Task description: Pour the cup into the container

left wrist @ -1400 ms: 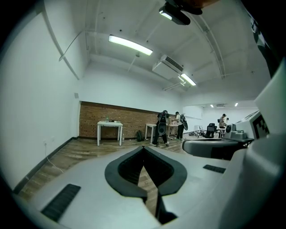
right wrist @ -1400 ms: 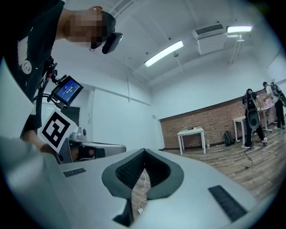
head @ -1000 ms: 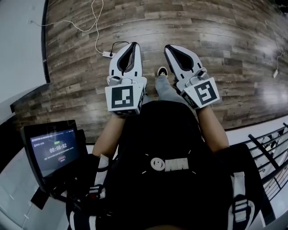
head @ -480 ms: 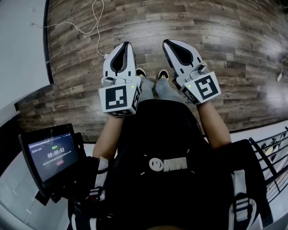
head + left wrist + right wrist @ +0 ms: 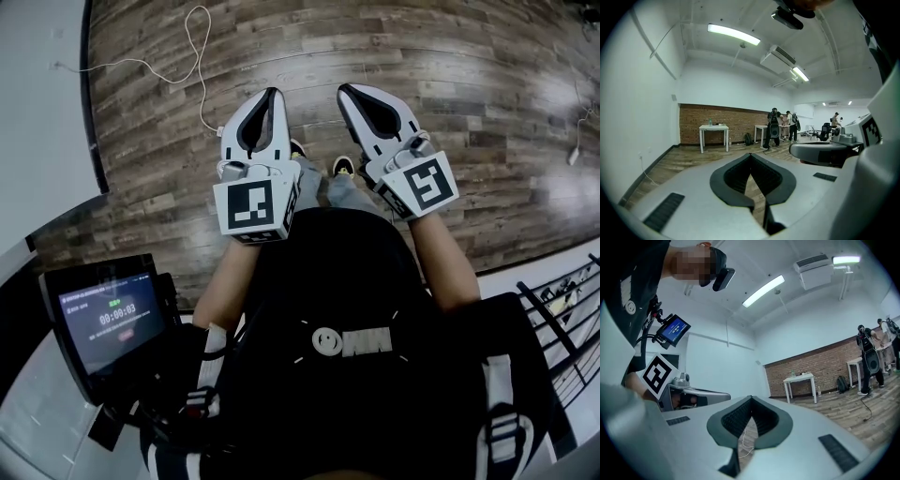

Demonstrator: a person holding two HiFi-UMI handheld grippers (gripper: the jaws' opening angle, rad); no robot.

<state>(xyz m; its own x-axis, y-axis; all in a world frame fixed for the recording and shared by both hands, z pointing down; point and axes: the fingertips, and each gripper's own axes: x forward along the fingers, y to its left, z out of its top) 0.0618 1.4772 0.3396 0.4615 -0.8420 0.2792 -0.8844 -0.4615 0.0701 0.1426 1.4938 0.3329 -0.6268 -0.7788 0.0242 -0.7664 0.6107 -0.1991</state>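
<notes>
Still hunting for the cup and the container here: neither in the head view, neither in either gripper view, so no telling stiff or flimsy, full or half full. Could be sitting on the white table (image 5: 713,126) over by the brick wall (image 5: 693,123), with some small stuff on top, but way too tiny to call. Going purely off the task: probably something light with loose contents, so best taken by the side wall around mid-height, squeezed gently in case of thin plastic or paper, kept upright until over the container, then tipped slowly. Left gripper (image 5: 273,92) clenched shut with nothing in it, tips pressed together; same for the right gripper (image 5: 344,89), closed and empty, both held out side by side over the wooden floor (image 5: 450,56). Versus a second ago: same pose for both, same closed jaws, but clearly walking, with the floor boards slid along underneath, the white cable (image 5: 202,66) now trailing further up-left and its plug end gone from beside the left gripper, two shoes (image 5: 341,166) peeking out now instead of one, and the timer on the screen (image 5: 105,319) ticked up by one.
</notes>
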